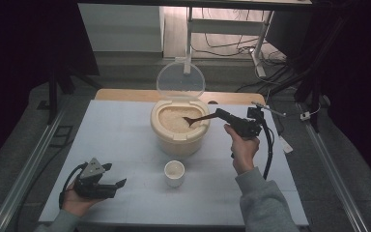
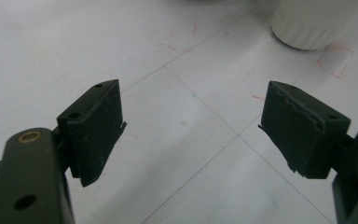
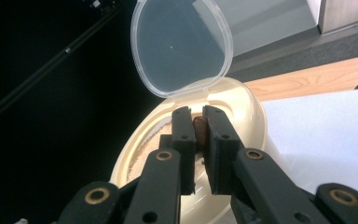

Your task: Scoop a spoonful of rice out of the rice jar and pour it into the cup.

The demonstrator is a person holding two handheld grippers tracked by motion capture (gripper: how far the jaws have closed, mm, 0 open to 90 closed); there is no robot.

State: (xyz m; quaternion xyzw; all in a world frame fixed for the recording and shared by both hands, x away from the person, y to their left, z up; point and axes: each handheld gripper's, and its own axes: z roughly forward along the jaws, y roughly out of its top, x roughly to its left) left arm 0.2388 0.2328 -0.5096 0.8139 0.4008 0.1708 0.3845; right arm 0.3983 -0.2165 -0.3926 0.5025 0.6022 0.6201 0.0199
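High view: the right gripper (image 1: pixel 221 114) is held up by the person's right hand (image 1: pixel 242 147) just to the right of a cream tub (image 1: pixel 179 127), and its jaws are clamped on the handle of a brown spoon (image 1: pixel 198 119). The spoon reaches leftward from the jaws, over the tub's rim, with its bowl down in the rice (image 1: pixel 174 117). Behind the spoon the tub's clear lid (image 1: pixel 180 80) stands hinged upright. In the right gripper view the two jaws stand narrow, almost together, with the brown handle (image 3: pixel 198 129) pinched between them, the tub's rim (image 3: pixel 242 105) just beyond them and the lid (image 3: pixel 182 44) rising above. In front of the tub, between the two grippers, stands a small white cup (image 1: pixel 174 173) with rice inside. The left gripper (image 1: pixel 118 184) lies low on the white table (image 1: pixel 121 135), well to the left of the cup, in the person's left hand (image 1: pixel 79 203). In the left gripper view its jaws are spread wide with nothing but bare table (image 2: pixel 186 121) between them, and the cup's base (image 2: pixel 317 23) sits ahead, to the right.
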